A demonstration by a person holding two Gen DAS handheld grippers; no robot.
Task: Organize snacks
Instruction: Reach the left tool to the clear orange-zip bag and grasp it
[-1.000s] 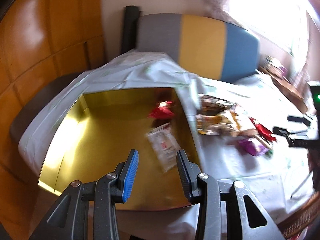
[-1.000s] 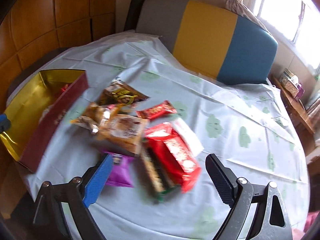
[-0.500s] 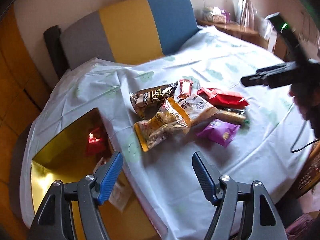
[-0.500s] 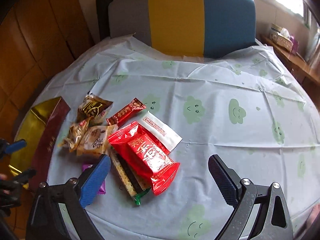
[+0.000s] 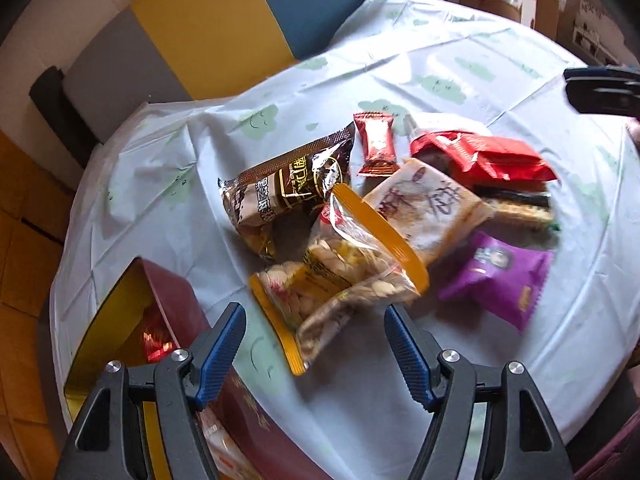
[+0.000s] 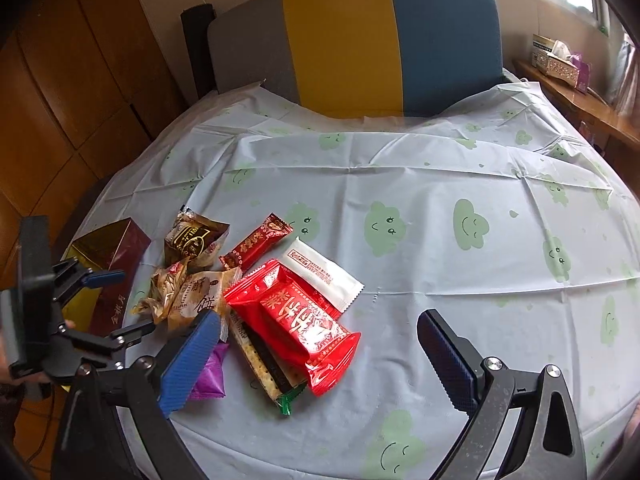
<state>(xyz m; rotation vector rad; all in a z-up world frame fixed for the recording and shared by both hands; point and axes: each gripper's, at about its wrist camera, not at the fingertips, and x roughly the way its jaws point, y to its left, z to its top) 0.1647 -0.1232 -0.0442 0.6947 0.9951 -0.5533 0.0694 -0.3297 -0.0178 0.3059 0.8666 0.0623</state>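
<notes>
**Crinkly plastic bag of nuts, next for the box**

Clear film with orange edges, the nut bag (image 5: pixel 340 280) lies on the tablecloth (image 5: pixel 400 400) beside the gold-lined box (image 5: pixel 120 320), just ahead of the left gripper (image 5: pixel 314 344), whose jaws stand apart and empty. It looks light, soft and slippery; pinching a sealed edge seems safest. The right gripper (image 6: pixel 320 352) is also spread, empty. The white packet (image 6: pixel 320 276) reads "Redkiss".

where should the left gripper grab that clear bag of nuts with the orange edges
Take the clear nut bag across its near lower end, coming down from above on the box side. That end lies bare on the tablecloth right ahead of the open left gripper, while the far end leans against the dark brown packet and the pale pastry packet.
</notes>
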